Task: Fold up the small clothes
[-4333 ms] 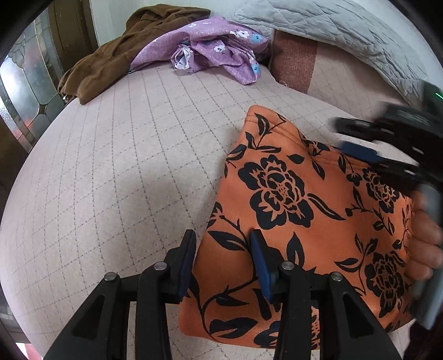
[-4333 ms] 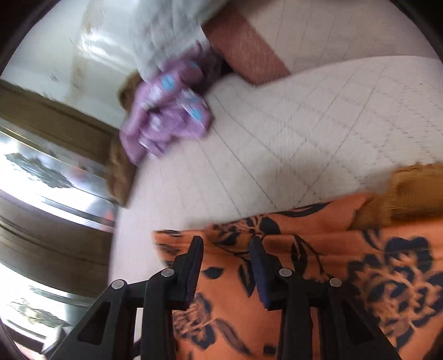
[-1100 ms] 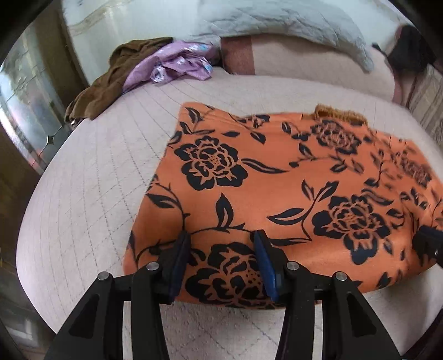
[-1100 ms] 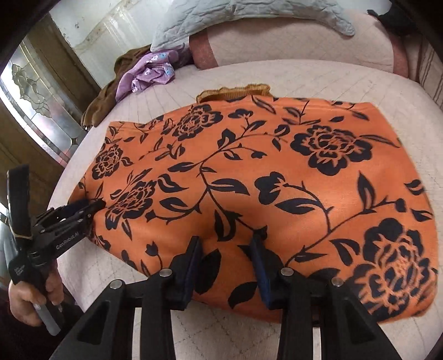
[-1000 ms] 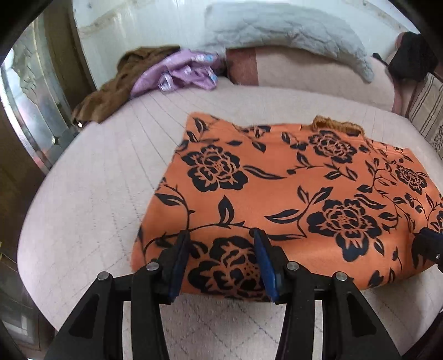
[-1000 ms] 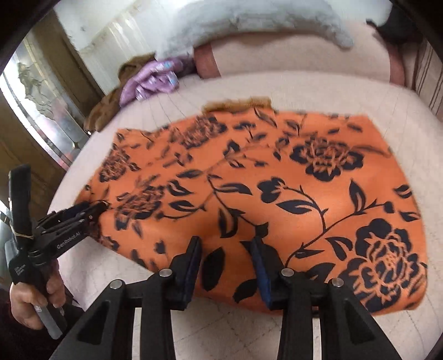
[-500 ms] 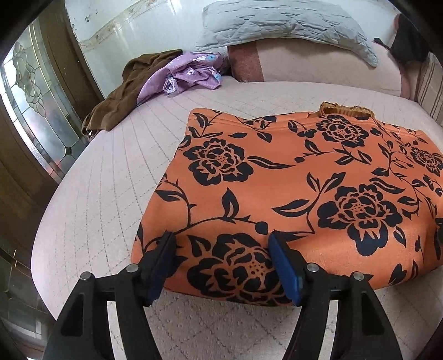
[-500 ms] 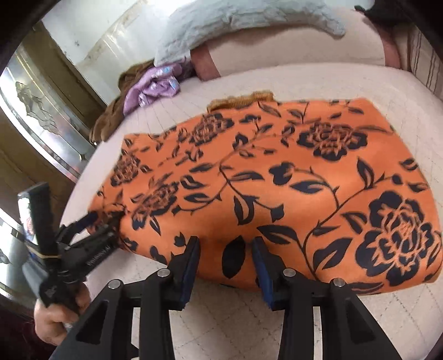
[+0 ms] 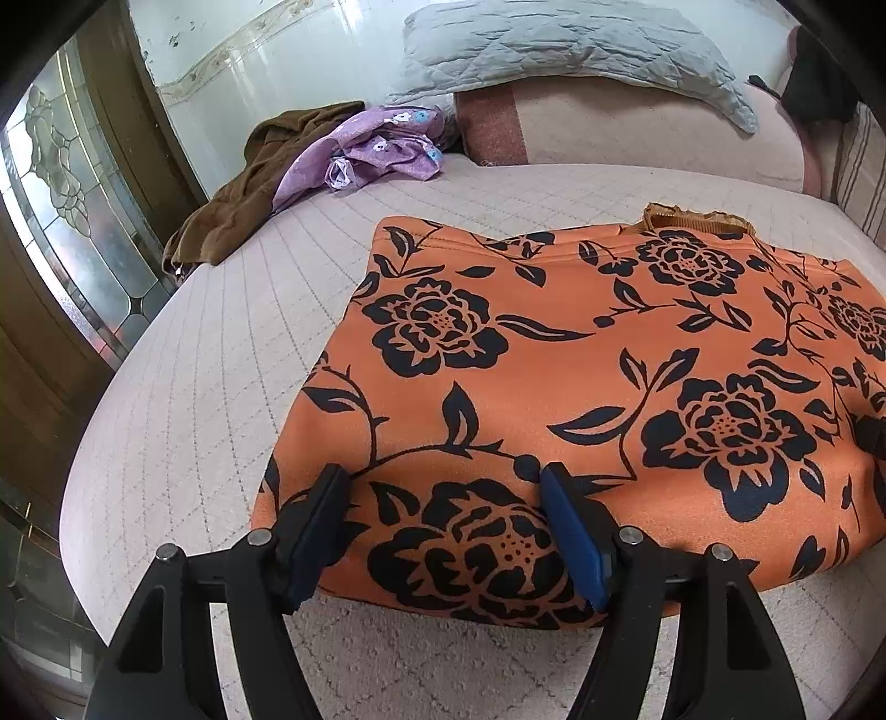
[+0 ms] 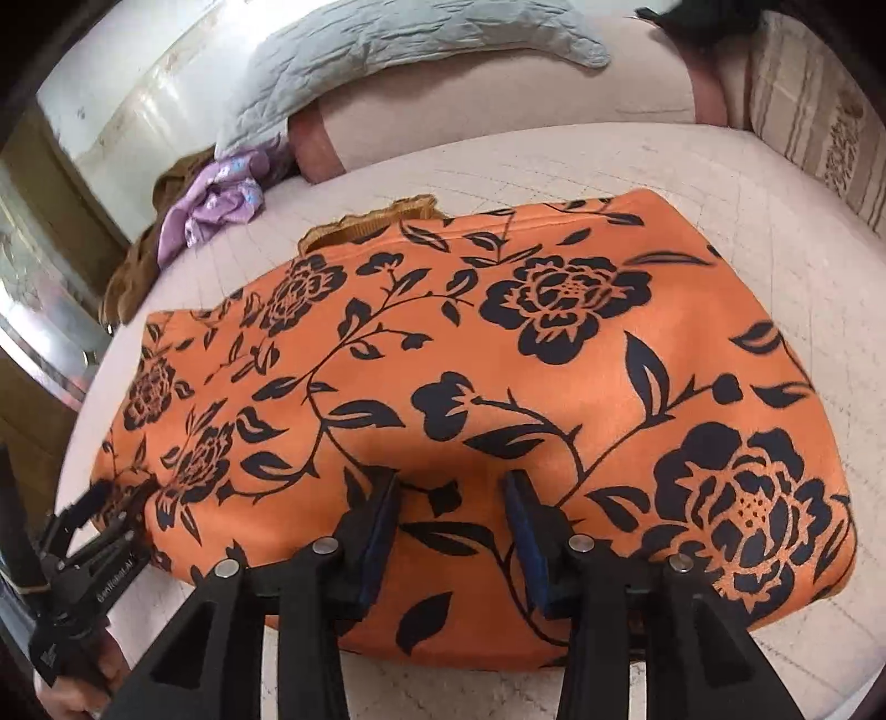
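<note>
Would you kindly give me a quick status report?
Left gripper and right gripper both opening over the near edge. Orange floral garment lies folded on the bed. Nothing obstructing.

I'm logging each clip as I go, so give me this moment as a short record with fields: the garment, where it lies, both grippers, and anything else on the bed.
garment: orange floral garment, folded, lying flat
surface: quilted bed
left gripper: jaws opening, over the garment's near edge, pads not pressing
right gripper: jaws opening, over the near edge further along, not pinching
hand: holds the left gripper's handle, seen in the right wrist view
other clothes: purple garment on brown garment, far corner
bedding: grey pillow at the head
</note>
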A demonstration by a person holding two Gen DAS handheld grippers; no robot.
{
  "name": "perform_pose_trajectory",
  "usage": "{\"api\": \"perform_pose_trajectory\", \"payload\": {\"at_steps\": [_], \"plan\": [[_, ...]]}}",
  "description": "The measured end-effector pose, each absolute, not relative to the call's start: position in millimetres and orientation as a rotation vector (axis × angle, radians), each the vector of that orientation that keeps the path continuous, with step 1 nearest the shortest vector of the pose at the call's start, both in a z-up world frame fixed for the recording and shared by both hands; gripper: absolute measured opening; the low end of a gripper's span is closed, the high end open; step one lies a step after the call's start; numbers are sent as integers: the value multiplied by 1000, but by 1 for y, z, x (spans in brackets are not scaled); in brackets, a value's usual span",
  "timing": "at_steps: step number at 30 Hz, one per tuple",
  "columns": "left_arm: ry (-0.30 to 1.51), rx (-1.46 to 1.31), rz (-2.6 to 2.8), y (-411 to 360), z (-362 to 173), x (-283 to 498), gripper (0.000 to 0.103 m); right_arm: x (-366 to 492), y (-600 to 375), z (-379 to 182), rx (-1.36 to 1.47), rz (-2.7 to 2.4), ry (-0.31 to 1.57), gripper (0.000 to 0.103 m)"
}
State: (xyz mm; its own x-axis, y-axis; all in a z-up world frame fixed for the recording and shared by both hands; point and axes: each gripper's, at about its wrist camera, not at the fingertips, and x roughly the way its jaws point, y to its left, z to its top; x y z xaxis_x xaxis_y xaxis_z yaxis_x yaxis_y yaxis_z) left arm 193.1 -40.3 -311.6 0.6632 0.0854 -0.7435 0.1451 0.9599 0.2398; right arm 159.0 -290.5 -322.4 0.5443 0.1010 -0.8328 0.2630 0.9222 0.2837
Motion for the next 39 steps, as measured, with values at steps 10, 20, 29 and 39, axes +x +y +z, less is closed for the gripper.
{"api": "perform_pose_trajectory", "payload": {"at_steps": [10, 20, 29, 39], "plan": [[940, 47, 27, -8, -319, 210, 103, 157, -290, -324, 405, -98, 986, 47], [868, 84, 81, 3, -272, 239, 103, 175, -324, -294, 477, -92, 930, 47], [1019, 102, 182, 23, -317, 267, 103, 215, -368, -329, 568, -223, 1065, 44], [959, 127, 180, 20, -309, 262, 103, 204, -364, -320, 523, -194, 985, 45]]}}
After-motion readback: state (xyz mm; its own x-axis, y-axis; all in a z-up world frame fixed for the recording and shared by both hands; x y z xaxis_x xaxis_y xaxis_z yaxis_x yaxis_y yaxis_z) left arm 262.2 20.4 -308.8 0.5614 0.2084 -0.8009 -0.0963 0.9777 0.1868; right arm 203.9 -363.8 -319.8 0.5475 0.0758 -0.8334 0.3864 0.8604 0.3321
